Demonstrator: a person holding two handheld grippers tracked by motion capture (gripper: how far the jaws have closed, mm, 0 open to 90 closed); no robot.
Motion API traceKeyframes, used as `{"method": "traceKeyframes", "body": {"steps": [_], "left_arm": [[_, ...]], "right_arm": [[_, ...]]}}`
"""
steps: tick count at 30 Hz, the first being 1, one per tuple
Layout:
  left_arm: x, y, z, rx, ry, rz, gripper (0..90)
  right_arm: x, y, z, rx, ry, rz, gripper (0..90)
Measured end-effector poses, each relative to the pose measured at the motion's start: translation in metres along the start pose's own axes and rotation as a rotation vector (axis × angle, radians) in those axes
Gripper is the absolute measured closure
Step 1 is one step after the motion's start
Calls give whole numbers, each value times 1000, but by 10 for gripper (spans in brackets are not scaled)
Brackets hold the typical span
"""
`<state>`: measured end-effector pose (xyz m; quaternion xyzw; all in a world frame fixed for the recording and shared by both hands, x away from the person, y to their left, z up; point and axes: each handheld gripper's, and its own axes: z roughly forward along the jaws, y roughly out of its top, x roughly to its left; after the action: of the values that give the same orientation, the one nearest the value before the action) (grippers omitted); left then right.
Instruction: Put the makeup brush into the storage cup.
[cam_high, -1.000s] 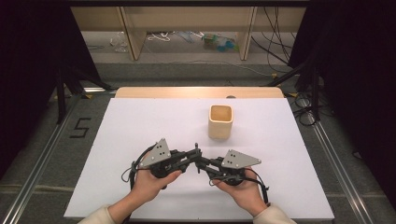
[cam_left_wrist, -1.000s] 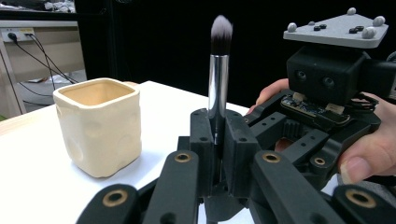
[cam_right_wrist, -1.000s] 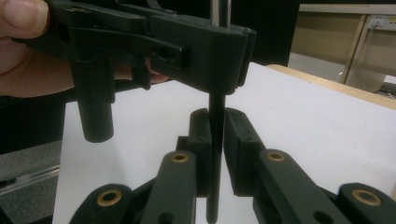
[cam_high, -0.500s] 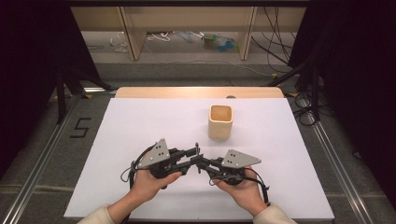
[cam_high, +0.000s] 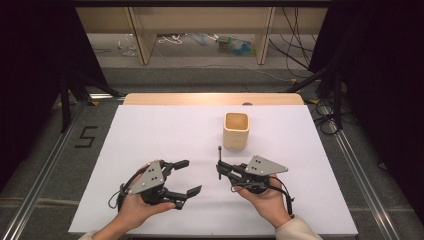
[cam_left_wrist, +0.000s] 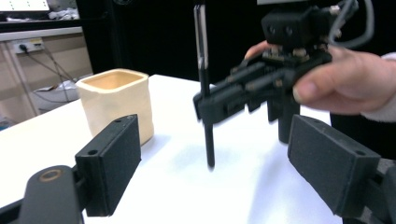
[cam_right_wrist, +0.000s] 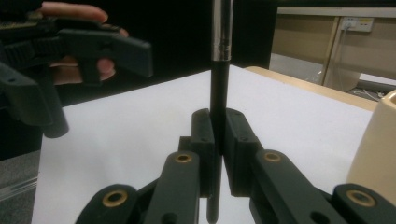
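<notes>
High view: pen (cam_high: 219, 161) is clamped upright by right gripper (cam_high: 220, 167); left gripper (cam_high: 188, 177), just opened, is drawn clear; handover judged complete, cup (cam_high: 236, 130) next.

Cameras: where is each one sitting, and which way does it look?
High view: above the person's side, looking forward and down on the table; both hands, left tool and right tool show.
Left tool view: rides on the left tool, faces the cup and pen; its open jaws show.
Right tool view: rides on the right tool; its jaws clamp the pen.
Shared: all three show the cup and pen.
</notes>
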<state>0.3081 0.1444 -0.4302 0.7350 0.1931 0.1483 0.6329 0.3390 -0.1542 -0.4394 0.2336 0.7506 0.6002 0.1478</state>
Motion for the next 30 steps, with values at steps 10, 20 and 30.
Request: {"method": "traceKeyframes", "body": {"steps": [10,20,30], "left_arm": [[1,-10,-35,-22,62,-21,168],[2,-12,-38,-25,73,-26,165],[4,-13,-39,-32,80,-30,163]], "right_arm": [[-7,3,-3,-21,-22,5,842],[-17,9,-7,-37,-56,8,842],[-26,13,-9,-61,-95,13,842]]}}
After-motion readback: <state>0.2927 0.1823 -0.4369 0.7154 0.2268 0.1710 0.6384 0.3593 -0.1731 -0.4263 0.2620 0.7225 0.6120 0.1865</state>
